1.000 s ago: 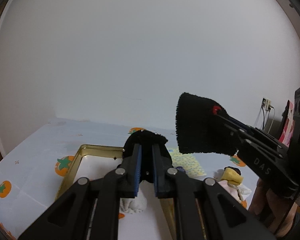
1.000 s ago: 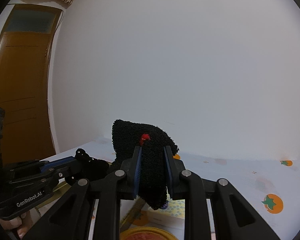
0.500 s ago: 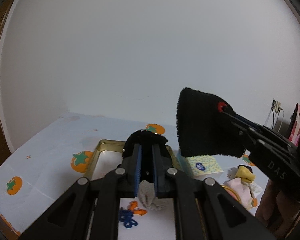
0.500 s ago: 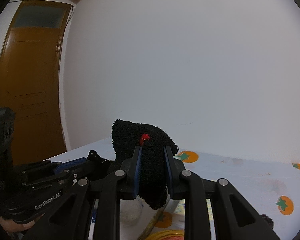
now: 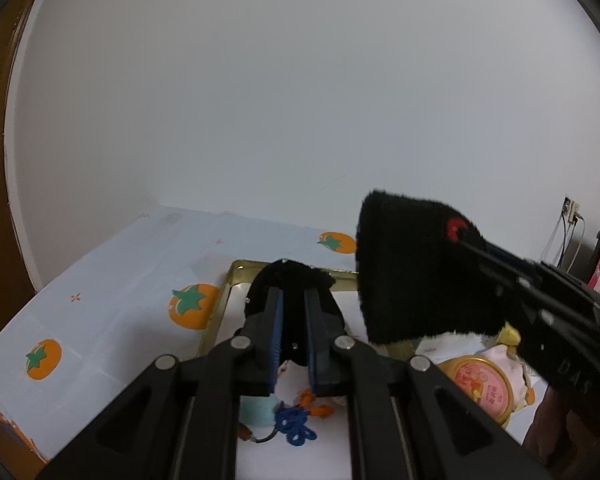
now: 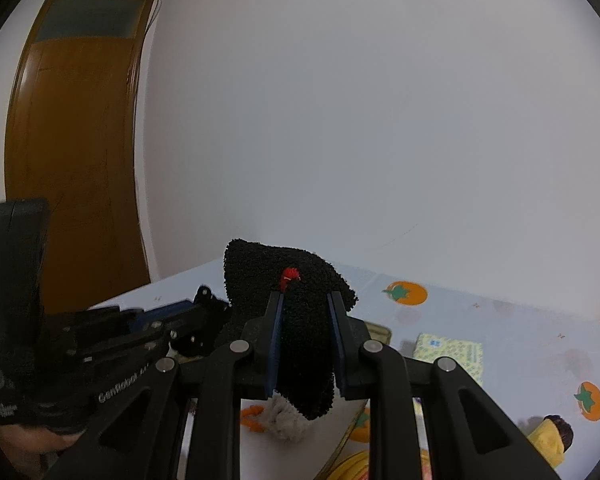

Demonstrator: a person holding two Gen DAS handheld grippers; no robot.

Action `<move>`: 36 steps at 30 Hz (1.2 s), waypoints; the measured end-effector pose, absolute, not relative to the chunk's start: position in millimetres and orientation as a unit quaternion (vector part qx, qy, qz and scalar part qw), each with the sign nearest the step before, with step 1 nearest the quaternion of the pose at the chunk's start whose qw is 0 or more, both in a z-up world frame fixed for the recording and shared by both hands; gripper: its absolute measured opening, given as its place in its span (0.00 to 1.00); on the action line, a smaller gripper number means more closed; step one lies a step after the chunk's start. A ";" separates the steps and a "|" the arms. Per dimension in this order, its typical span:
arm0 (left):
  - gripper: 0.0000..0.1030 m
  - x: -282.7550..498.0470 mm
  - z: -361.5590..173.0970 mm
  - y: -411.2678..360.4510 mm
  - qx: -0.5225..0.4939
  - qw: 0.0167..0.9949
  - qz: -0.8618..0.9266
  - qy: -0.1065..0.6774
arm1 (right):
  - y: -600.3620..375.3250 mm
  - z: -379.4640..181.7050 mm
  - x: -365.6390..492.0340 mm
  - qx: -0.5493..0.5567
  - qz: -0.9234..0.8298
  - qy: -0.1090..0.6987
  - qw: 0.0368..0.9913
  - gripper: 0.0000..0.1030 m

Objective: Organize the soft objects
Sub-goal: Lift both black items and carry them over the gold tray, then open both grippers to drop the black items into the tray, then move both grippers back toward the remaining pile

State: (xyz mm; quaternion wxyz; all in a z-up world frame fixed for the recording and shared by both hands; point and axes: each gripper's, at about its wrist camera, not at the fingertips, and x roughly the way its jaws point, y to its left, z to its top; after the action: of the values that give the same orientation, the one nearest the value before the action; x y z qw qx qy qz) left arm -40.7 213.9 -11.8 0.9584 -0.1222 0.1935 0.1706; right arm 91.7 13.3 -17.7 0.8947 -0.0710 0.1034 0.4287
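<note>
A black fuzzy cloth (image 5: 412,276) with a small red tuft hangs above the table, pinched at its top by my right gripper (image 6: 304,300), which is shut on it. In the right wrist view the cloth (image 6: 300,360) droops between the blue pads. My left gripper (image 5: 292,300) is shut on another black fold (image 5: 292,280); it looks joined to the same cloth. From the right wrist view the left gripper (image 6: 208,306) sits just left of the cloth. Both hover over a gold tray (image 5: 226,300).
Below lie a blue cord tangle (image 5: 296,426), orange bits, a pale blue soft piece (image 5: 256,412) and a white fluffy piece (image 6: 284,422). A round orange-lidded tin (image 5: 480,384), a yellow patterned packet (image 6: 448,354) and a yellow toy (image 6: 548,442) sit right. A wooden door (image 6: 76,160) stands left.
Both grippers have tipped downward and moved along with the black cloth still held. More of the table, the tin and the small items under the grippers has come into view.
</note>
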 end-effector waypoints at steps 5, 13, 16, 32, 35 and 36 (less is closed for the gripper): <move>0.08 -42.7 -18.9 222.6 -0.129 0.954 0.178 0.203 | 23.1 -34.0 89.0 -0.091 0.437 0.131 0.885 0.23; 0.08 -40.1 -33.9 224.7 -0.129 0.948 0.184 0.225 | 51.6 -52.1 89.3 -0.124 0.448 0.181 0.867 0.25; 0.08 -41.4 -38.6 226.1 -0.131 0.946 0.183 0.234 | 57.4 -61.3 90.4 -0.139 0.460 0.205 0.853 0.28; 0.74 -40.3 -34.1 197.4 -0.110 0.953 0.185 0.214 | 8.6 -61.9 88.0 -0.119 0.441 0.179 0.872 0.55; 0.81 -37.2 -30.9 185.2 -0.111 0.957 0.177 0.204 | -13.9 -59.4 97.1 -0.105 0.427 0.172 0.882 0.55; 0.86 -35.8 -30.0 180.6 -0.109 0.958 0.173 0.202 | -24.0 -58.9 100.7 -0.102 0.417 0.168 0.888 0.55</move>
State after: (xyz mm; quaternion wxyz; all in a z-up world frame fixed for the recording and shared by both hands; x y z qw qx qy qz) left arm -35.8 180.6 -30.0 0.9577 -0.1091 0.2019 0.1734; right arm 100.7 -24.0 -58.9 0.8876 -0.1023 0.1677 0.4167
